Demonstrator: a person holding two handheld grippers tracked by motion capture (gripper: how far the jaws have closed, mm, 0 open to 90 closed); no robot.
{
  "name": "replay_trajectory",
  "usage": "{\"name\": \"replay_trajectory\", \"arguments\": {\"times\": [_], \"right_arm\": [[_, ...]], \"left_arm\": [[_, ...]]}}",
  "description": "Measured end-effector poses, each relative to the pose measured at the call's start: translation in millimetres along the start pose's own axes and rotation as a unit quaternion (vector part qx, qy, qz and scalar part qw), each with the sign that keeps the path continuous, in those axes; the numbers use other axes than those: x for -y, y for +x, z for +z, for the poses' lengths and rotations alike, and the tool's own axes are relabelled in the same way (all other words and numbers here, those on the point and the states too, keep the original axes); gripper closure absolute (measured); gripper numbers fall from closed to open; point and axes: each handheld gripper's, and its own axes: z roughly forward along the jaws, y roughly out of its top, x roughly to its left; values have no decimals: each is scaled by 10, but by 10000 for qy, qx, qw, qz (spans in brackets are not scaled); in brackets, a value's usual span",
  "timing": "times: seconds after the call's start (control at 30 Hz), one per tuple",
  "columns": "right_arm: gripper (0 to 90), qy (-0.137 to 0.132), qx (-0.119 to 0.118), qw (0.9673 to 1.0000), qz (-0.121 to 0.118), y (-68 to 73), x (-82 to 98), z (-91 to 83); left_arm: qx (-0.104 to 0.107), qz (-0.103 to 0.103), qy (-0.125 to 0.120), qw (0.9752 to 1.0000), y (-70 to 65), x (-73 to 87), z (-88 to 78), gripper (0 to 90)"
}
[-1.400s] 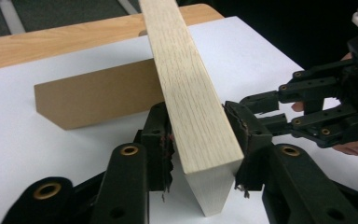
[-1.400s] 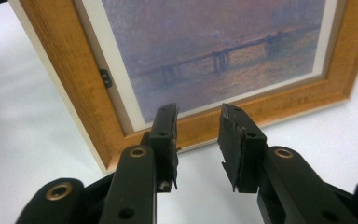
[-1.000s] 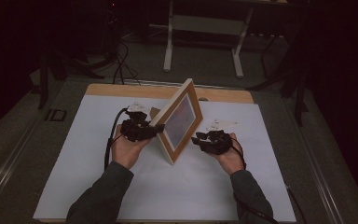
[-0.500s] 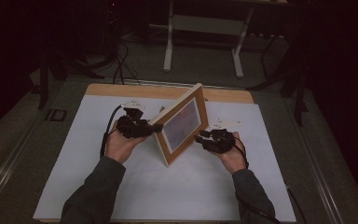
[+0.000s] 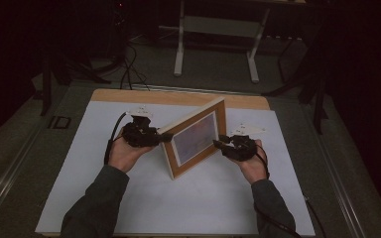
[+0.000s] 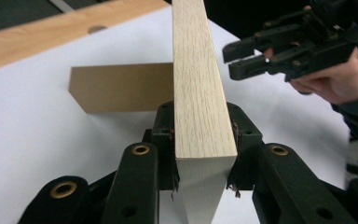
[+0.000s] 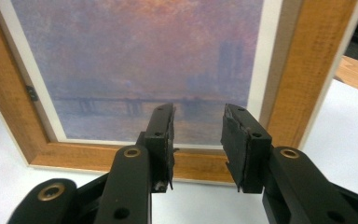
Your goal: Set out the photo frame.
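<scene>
White sheet-covered table (image 5: 79, 163) with a light wood strip along its far edge. On it, near the middle, stands the wooden-framed picture with a hazy purple-orange landscape print (image 5: 194, 136), tilted back, lower edge on the sheet. Brown cardboard easel flap (image 6: 121, 86) sticks out behind the frame and rests on the sheet.

Left gripper (image 5: 159, 138): jaws clenched on the pale side edge of the frame, one pad on each face, as the left gripper view shows. Right gripper (image 5: 221, 143): jaws parted, nothing between them, just beside the frame's front near its lower right corner; contact cannot be told.

Judged step: setting the frame upright on its easel.

Notes for doing it well:
- keep the left grip firm and square, no twist on the frame;
- let the flap take weight before loosening;
- right gripper steadies the front rim, not the print surface;
- let go slowly, watch for tipping backward.
</scene>
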Motion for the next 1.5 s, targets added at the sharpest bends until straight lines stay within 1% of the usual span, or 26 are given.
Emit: {"name": "replay_trajectory", "arguments": {"times": [0.07, 0.1, 0.17, 0.23, 0.27, 0.4, 0.47, 0.5, 0.53, 0.6, 0.67, 0.73, 0.83, 0.93, 1.07, 1.23, 1.33, 1.5], "right_arm": [[628, -12, 27, 10000, -9, -10, 2, -9], [622, -11, 41, 10000, -10, -14, 3, -14], [614, -17, 82, 10000, -14, -27, 3, -22], [612, -62, 132, 9999, 15, -58, -2, -31], [612, -72, 164, 9998, 68, -77, -8, -42], [602, -128, 297, 9994, 132, -143, -31, -79], [599, -146, 358, 9991, 149, -167, -42, -98], [597, -154, 379, 9990, 182, -176, -46, -107], [595, -171, 409, 9989, 182, -188, -50, -114], [583, -185, 442, 9986, 226, -206, -57, -126], [571, -195, 457, 9985, 246, -226, -58, -138], [562, -201, 482, 9982, 280, -244, -51, -145], [545, -183, 513, 9981, 301, -268, -35, -153], [531, -177, 528, 9980, 305, -285, -23, -158], [508, -170, 563, 9978, 301, -294, -31, -155], [468, -185, 577, 9978, 264, -288, -66, -149], [450, -131, 525, 9982, 244, -284, -84, -139], [432, -87, 511, 9985, 192, -294, -100, -128]], "left_arm": [[-158, -56, -215, 9996, -32, 45, 4, 700], [-218, -104, -324, 9992, -50, 69, 8, 692], [-391, -127, -502, 9979, -93, 113, 15, 681], [-510, -151, -627, 9966, -129, 147, 25, 662], [-585, -150, -683, 9958, -143, 163, 25, 660], [-689, -271, -887, 9933, -158, 216, 23, 674], [-739, -248, -930, 9926, -166, 242, 31, 685], [-721, -207, -955, 9926, -163, 249, 31, 699], [-638, -190, -970, 9931, -150, 252, 31, 704], [-502, -235, -978, 9937, -117, 253, 26, 712], [-305, -283, -966, 9945, -83, 250, 22, 719], [-133, -319, -915, 9952, -48, 242, 13, 724], [23, -357, -824, 9960, 7, 233, -8, 728], [153, -331, -717, 9968, 43, 225, -34, 729], [330, -219, -546, 9977, 69, 212, -72, 729], [500, -149, -411, 9978, 98, 209, -107, 729], [607, -134, -351, 9975, 124, 211, -127, 729], [785, -90, -254, 9966, 159, 207, -140, 729]]}}
